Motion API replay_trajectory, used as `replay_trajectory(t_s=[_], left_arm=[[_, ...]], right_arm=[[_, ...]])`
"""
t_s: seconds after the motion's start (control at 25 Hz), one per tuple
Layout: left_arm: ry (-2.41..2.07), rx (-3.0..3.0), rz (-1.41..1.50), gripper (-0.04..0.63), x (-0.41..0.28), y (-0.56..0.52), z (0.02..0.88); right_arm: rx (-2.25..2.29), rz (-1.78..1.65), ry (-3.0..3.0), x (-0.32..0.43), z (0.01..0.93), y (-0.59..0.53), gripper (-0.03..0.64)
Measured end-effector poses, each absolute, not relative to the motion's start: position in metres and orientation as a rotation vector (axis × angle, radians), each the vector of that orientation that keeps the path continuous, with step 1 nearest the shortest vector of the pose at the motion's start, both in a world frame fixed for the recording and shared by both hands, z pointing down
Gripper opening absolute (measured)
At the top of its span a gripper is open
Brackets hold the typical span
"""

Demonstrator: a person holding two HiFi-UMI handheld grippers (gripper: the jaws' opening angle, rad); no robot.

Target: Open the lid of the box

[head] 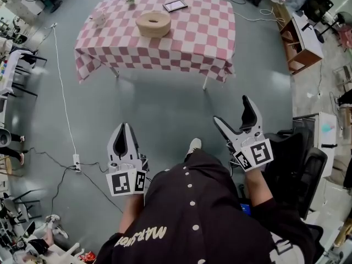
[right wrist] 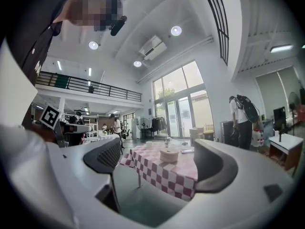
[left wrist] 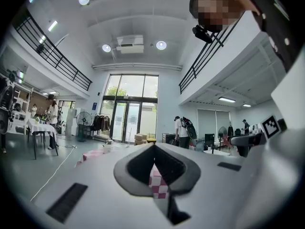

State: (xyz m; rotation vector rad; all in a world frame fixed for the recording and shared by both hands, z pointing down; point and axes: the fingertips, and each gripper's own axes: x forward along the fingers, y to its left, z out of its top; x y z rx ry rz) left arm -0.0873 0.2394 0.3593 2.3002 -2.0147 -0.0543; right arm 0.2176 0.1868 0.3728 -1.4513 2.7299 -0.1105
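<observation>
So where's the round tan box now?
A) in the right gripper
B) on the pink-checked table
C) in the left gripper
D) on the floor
B: the round tan box sits on the pink-checked table, with the left gripper and right gripper both well short of it.

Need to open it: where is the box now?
In the head view, the box sits on the checkered table, left of centre, beside the tablet.

Jaws of the left hand-held gripper (left wrist: 155,150) hid most of the surface (left wrist: 159,185); the box (head: 153,23) was too small to show its lid seam
</observation>
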Motion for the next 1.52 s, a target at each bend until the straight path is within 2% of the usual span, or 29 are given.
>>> replay_trajectory(t_s=[0.48,0.8,1.52], left_arm=[[-2.032,2.251,-0.008,0.009,-0.042,0.203,0.367],[-2.063,2.195,0.006,0.009,-0.063,0.184,0.379],[-2.040,2.250,-0.118,0.009,-0.130,0.055,0.363]], right_arm=[[-1.406,-0.176,2.758,0.252,0.387,0.139,0.471],[-1.410,-0.194,2.764,0.245,0.396,0.116,0.476],[-1.424,-0.028,2.772,0.178,0.359,0.000,0.476]])
